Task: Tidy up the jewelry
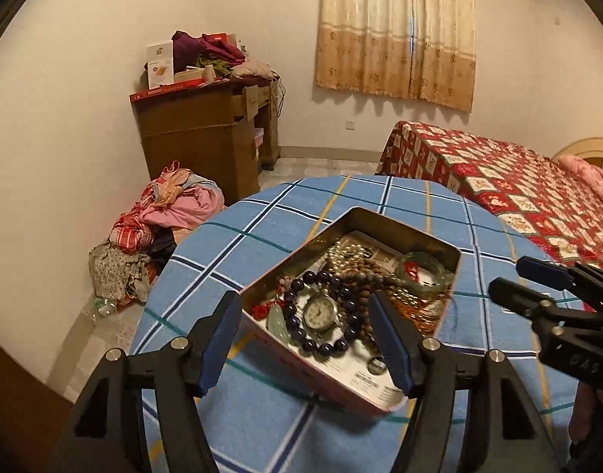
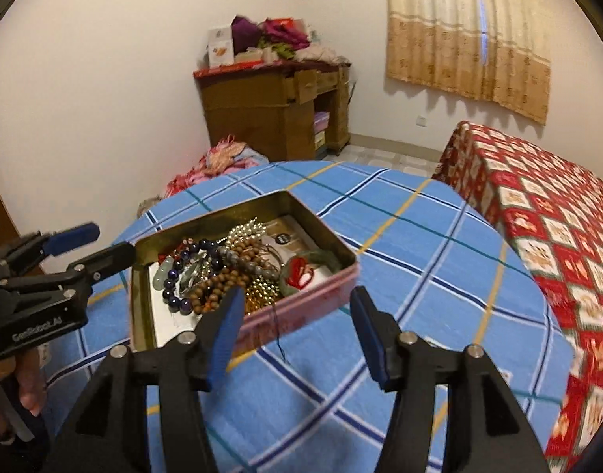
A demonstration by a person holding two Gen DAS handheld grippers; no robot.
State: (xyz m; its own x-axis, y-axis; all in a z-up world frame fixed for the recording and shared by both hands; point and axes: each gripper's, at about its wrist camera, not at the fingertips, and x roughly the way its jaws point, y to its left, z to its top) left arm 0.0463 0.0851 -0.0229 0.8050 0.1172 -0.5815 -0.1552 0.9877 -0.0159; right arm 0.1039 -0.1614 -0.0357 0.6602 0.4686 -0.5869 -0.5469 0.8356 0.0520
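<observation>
The jewelry tin (image 1: 352, 307) sits open on the blue checked tablecloth (image 1: 262, 425), and it is full of beads and chains all mixed up. From my left tongs (image 1: 305, 339) I look almost straight down into it. I can see a round watch face (image 1: 320, 312) in the middle of a ring of dark purple beads (image 1: 301, 307). Brown wooden beads (image 1: 374, 272), pale gold pearls (image 1: 342, 254) and a green bangle (image 1: 421, 276) lie farther back. My left tongs are wide open with nothing between the blue pads, and they hang over the near part of the tin. My right tongs (image 2: 295, 339) are wide open too and hold nothing. They hang over the cloth by the pink side of the tin (image 2: 301, 307), and the left pad sits in front of the tin's edge. Only this right view shows that pink outside wall and a thin dark string (image 2: 278, 331) hanging over it onto the cloth. The watch is hard to make out from here. Each view shows the other tongs at the side. In the right view I can see fingers (image 2: 27, 378) holding the left handle. Behind the table there is a bed with a red patterned cover (image 1: 518, 189), a brown desk (image 1: 206, 134) piled with clothes, and a curtain (image 1: 396, 27).
</observation>
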